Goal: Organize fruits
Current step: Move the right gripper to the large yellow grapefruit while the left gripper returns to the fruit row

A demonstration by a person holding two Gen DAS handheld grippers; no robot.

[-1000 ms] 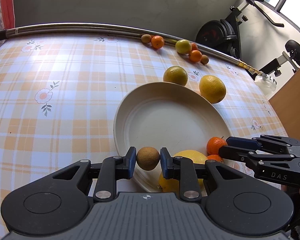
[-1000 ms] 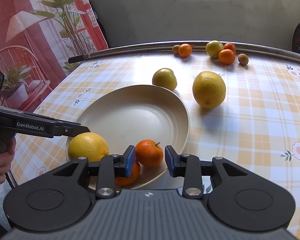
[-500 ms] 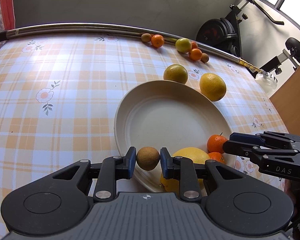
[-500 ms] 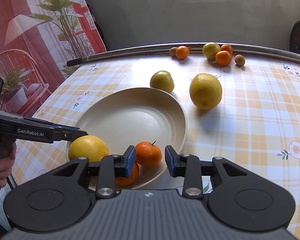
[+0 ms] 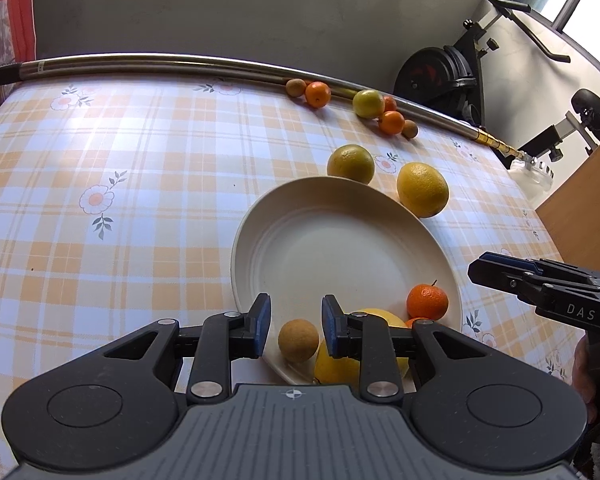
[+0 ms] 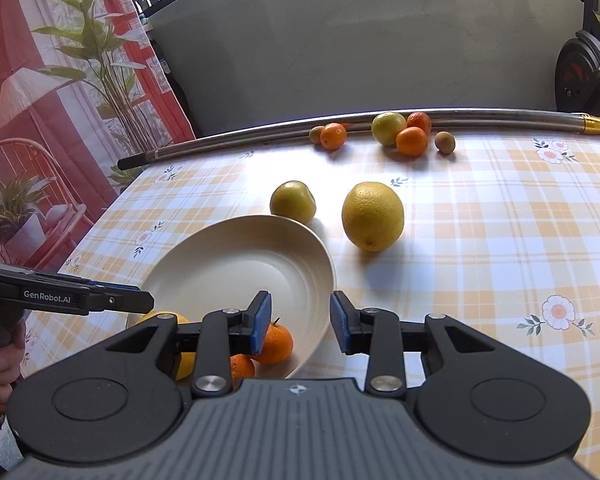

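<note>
A cream plate (image 5: 340,240) (image 6: 236,256) sits on the checked tablecloth. At its near edge lie a small brown kiwi (image 5: 298,340), a yellow lemon (image 5: 336,364) and two mandarins (image 5: 427,302) (image 6: 274,344). My left gripper (image 5: 294,318) is open, its jaws just above the kiwi and apart from it. My right gripper (image 6: 300,322) is open and empty, lifted above the plate's right rim, with the mandarin below its left finger. It shows at the right of the left wrist view (image 5: 540,284).
On the cloth beyond the plate lie a greenish orange (image 5: 351,163) (image 6: 293,201) and a large yellow citrus (image 5: 422,189) (image 6: 373,216). Several small fruits (image 5: 364,108) (image 6: 392,134) lie against a metal pole (image 5: 160,62) at the far edge. An exercise bike stands behind.
My left gripper has opened and let go of the kiwi, which now lies on the plate's near edge. My right gripper has opened wider and drawn up and back off the mandarin.
</note>
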